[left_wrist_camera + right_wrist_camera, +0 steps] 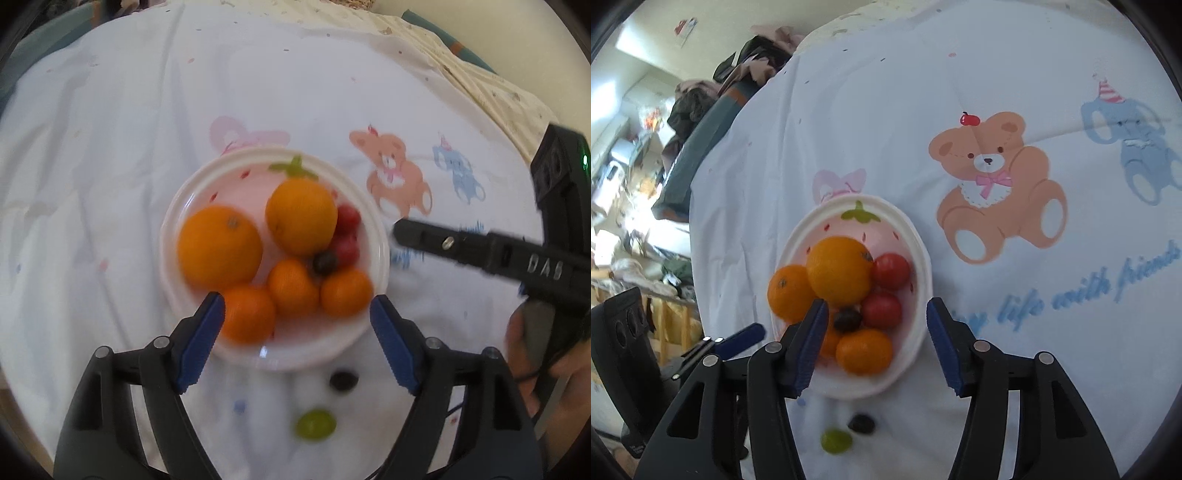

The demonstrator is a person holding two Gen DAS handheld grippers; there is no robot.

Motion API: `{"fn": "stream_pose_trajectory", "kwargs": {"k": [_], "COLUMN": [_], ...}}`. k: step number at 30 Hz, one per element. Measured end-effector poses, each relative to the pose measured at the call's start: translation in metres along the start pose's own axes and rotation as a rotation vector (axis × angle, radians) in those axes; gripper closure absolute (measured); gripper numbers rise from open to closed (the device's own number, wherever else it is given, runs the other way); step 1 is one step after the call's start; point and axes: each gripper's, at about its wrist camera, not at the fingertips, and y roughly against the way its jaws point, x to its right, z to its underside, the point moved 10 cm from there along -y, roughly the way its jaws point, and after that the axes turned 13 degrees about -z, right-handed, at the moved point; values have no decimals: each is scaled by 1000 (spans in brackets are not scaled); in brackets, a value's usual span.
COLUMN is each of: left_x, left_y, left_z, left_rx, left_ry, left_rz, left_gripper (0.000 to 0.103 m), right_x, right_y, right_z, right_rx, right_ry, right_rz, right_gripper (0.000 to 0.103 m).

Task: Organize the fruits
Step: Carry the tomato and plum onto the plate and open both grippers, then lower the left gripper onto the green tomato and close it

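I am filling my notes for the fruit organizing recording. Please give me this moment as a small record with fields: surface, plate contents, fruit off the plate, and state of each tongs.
surface: white bedsheet printed with a bear
plate: white plate with a strawberry print
on plate: two large oranges, three small oranges, two red fruits, one dark grape
off plate: dark grape and green grape on the sheet, near side of the plate
left tongs: open, empty
right tongs: open, empty
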Motion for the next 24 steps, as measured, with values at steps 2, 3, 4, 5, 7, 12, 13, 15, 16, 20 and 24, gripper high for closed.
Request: {"fn": "stream_pose_trajectory", "kwargs": {"k": [2,3,4,5,7,12,13,15,16,20,24], "left_x": [-1,-1,0,2,7,17,19,27,30,41,43], "left_y": [6,8,8,7,-1,-15,-16,-20,-21,-31,-37], "left_z": [22,38,47,58,77,91,91,91,92,90,87], "left_rx": [-22,-37,-45,-53,-87,-109,-108,-108,-108,-106,-60], "left_ry": [-4,-11,-22,-37,-69,-76,-83,-104,-113,-161,-223], "left_rz": [21,35,37,36,21,10,8,12,14,-20,-70], "left_gripper": [25,25,25,25,25,25,25,25,25,26,51], "right_x": [0,-1,0,1,3,-2,-3,-5,-5,3,3], "right_y": [7,14,19,23,30,42,44,47,48,49,50], "right_z": [12,20,25,29,38,56,59,67,70,79,79], "right_rx": [-21,-24,-23,-23,-24,-30,-31,-32,-34,-47,-41], "right_ry": [1,-5,-16,-30,-75,-78,-73,-65,-65,-86,-93], "right_rz": [13,4,0,-3,-17,1,5,12,14,21,14], "right_gripper": [42,42,41,41,41,41,41,41,41,41,41]}}
